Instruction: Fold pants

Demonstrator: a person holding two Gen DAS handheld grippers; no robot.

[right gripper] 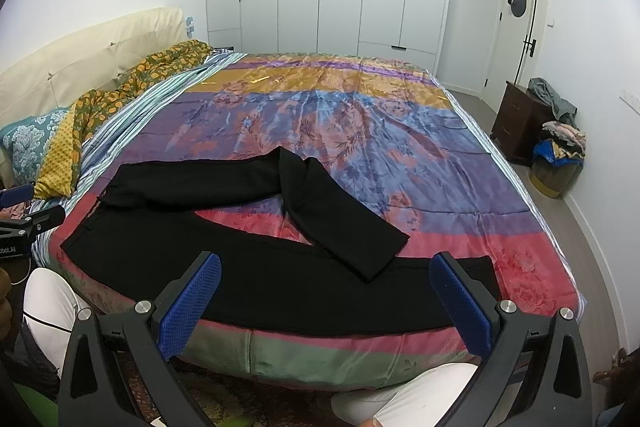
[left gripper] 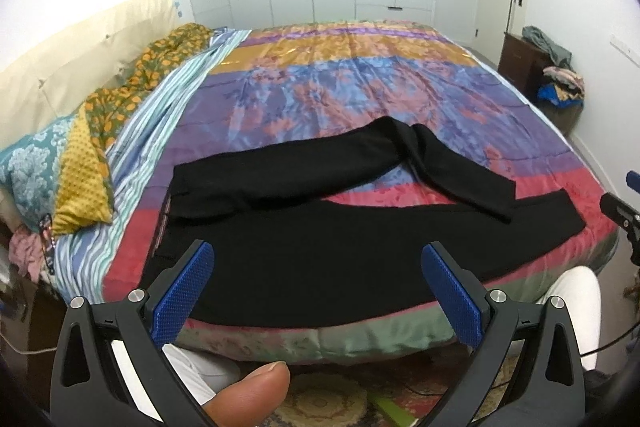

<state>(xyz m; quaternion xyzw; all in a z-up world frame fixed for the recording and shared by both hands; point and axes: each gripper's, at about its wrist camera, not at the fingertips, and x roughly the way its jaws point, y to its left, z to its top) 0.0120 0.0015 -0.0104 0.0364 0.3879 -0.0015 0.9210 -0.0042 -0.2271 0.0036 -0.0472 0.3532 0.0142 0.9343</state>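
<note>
Holding both tools back from the near edge of the bed (right gripper: 460, 163), I have my left claw (left gripper: 318, 291) and my right claw (right gripper: 326, 301) spread wide and empty, because nothing is grasped yet and I want the whole garment in view before choosing a grip. The black pants (right gripper: 248, 279) lie on the bright patchwork quilt (left gripper: 360, 83) close to me, waistband toward my left and hems toward my right. One leg runs straight along the bed's edge; the other leg (right gripper: 332, 211) angles away and doubles back in a bend, its cuff resting on top of the straight leg. I judge that crooked leg needs straightening and laying over its twin first, so my right claw sits nearer the cuffs and my left nearer the waist, ready to take opposite ends.
</note>
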